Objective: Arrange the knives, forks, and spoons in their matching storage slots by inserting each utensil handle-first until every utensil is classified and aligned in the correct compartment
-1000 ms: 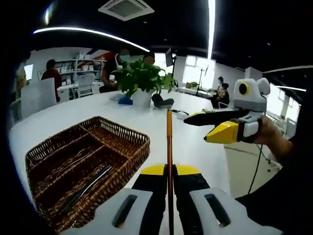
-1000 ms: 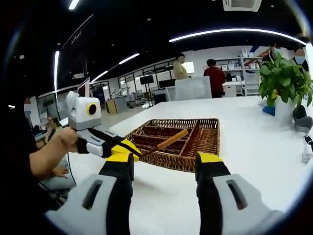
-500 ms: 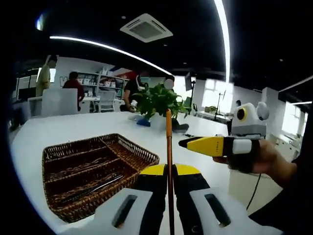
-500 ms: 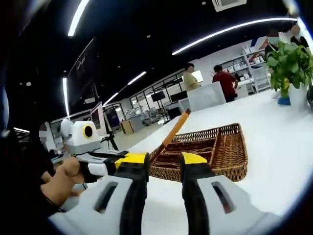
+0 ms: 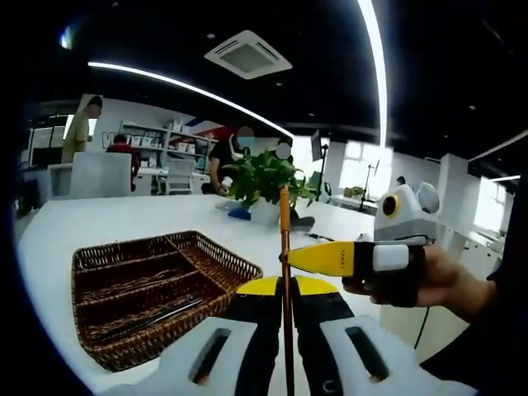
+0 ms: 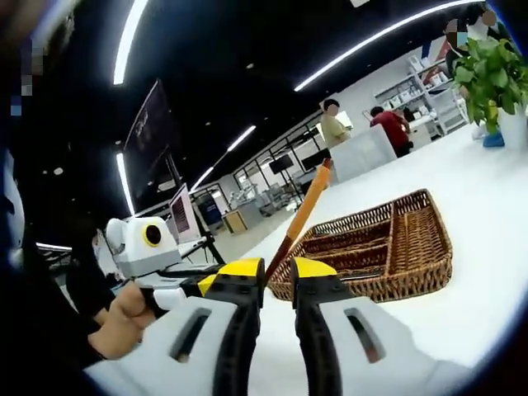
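My left gripper (image 5: pixel 286 287) is shut on a slim utensil with an orange-brown wooden handle (image 5: pixel 284 223), which stands straight up from its jaws. The right gripper (image 5: pixel 290 257), held by a hand, comes in from the right with its yellow tip against the handle. In the right gripper view my right gripper (image 6: pixel 279 268) has its jaws drawn close around the same handle (image 6: pixel 307 206), and the left gripper (image 6: pixel 194 285) sits low at the left. The brown wicker storage basket (image 5: pixel 223 257) with long compartments lies on the white table, with metal utensils (image 5: pixel 157 313) in its nearest slot.
The basket (image 6: pixel 417 268) rests on a large white table (image 5: pixel 124 219) below both grippers. A potted green plant (image 5: pixel 264 177) stands at the table's far end. People, chairs and shelves are in the background.
The right gripper has moved in from the right to the wooden handle, and its jaws have gone from wide apart to close around it. The left gripper keeps holding the utensil.
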### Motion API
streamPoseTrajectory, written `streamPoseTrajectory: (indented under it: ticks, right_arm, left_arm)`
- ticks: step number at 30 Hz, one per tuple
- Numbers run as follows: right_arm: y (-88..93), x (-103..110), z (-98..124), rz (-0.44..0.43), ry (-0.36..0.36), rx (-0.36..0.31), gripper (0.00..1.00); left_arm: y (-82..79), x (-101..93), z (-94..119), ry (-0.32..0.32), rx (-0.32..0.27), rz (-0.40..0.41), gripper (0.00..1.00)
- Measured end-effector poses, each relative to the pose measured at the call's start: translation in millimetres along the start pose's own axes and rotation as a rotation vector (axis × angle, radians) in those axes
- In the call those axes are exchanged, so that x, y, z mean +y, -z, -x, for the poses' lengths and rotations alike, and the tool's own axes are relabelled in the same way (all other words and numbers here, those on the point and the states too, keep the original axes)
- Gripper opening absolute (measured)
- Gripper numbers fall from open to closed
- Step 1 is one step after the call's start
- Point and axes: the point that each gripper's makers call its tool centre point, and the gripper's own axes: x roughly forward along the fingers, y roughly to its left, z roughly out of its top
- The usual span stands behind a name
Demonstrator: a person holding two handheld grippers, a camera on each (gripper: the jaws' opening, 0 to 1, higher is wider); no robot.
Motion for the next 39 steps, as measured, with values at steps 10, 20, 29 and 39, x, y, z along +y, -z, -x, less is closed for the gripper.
streamPoseTrajectory:
  ticks: [10,20,29,39]
  right_arm:
    - [-1.5,2,0,-0.055,-0.012,-0.019,0.05]
    - [-4.8,2,0,-0.068,-0.008,-0.017,0.04]
    - [0.0,1,-2,-0.037,0.002,0.005,0.04]
    - [3.3,-3,-5,0.050,0.034,0.038,0.03]
  left_arm:
    - [6.7,-3.6,-4,0.023,0.042,-0.031,0.04]
    - [9.6,-18.2,-8,0.097,0.066,-0.078,0.07]
    - [13.9,-19.4,-8,0.096,0.084,-0.104,0.08]
    - [23.6,-12.7,-3,0.073,0.126,-0.135,0.23]
